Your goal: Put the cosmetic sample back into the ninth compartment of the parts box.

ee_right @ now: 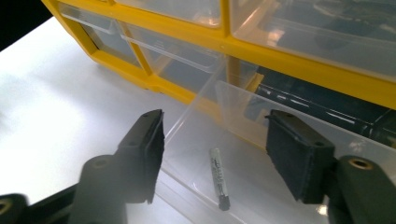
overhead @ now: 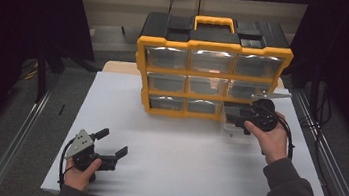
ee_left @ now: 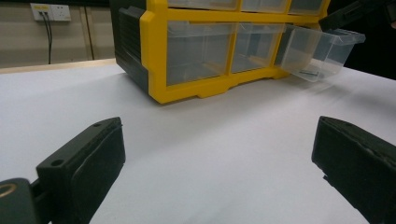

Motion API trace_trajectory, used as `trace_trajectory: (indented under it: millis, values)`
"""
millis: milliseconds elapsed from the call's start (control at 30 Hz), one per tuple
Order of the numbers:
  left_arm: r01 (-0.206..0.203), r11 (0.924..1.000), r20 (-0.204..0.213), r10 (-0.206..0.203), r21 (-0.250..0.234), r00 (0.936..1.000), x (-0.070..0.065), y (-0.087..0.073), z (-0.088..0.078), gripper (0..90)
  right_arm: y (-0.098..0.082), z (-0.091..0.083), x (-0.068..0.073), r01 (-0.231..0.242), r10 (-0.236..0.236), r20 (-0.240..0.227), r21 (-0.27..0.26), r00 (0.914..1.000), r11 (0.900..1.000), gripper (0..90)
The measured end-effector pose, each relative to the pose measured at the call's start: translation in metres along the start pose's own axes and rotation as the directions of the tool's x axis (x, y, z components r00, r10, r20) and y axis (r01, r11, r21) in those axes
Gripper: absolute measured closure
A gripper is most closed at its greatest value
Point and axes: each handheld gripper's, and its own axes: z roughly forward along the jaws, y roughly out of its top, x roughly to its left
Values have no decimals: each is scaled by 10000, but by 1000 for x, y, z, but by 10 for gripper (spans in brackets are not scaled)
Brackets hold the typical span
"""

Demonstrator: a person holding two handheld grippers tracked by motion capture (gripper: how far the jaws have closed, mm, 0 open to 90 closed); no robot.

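A yellow and black drawer cabinet (overhead: 212,62) stands at the back of the white table (overhead: 180,154). Its bottom right clear drawer (overhead: 236,127) (ee_left: 322,51) (ee_right: 261,154) is pulled out toward me. A small white stick with a dark tip (ee_right: 218,179) lies on the drawer's floor. My right gripper (overhead: 240,120) (ee_right: 215,158) hangs open over that drawer, jaws spread either side of the stick, nothing held. My left gripper (overhead: 114,143) (ee_left: 219,163) rests open near the table's front left, pointing at the cabinet, with bare table between its jaws.
The cabinet (ee_left: 196,51) has three rows of clear drawers and a yellow handle (overhead: 215,22) on top. Metal rails (overhead: 22,134) run along both sides of the table. A wall socket (ee_left: 49,11) sits behind on the left. Dark curtains flank the scene.
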Motion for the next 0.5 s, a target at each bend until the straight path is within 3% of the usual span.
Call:
trace_trajectory:
  millis: [133,300,500]
  values:
    - [-156,9998,60,156,83,9999,0,0,0,28,-1,0,2,41,-43,-125,-127,9999,9999,326]
    - [45,10000,3,-45,-39,10000,0,0,0,27,-2,-2,5,-13,5,-203,-400,9998,9992,259]
    - [-159,9998,72,158,75,9998,-1,0,-1,27,-6,-9,6,86,-108,-279,-768,9996,9970,203]
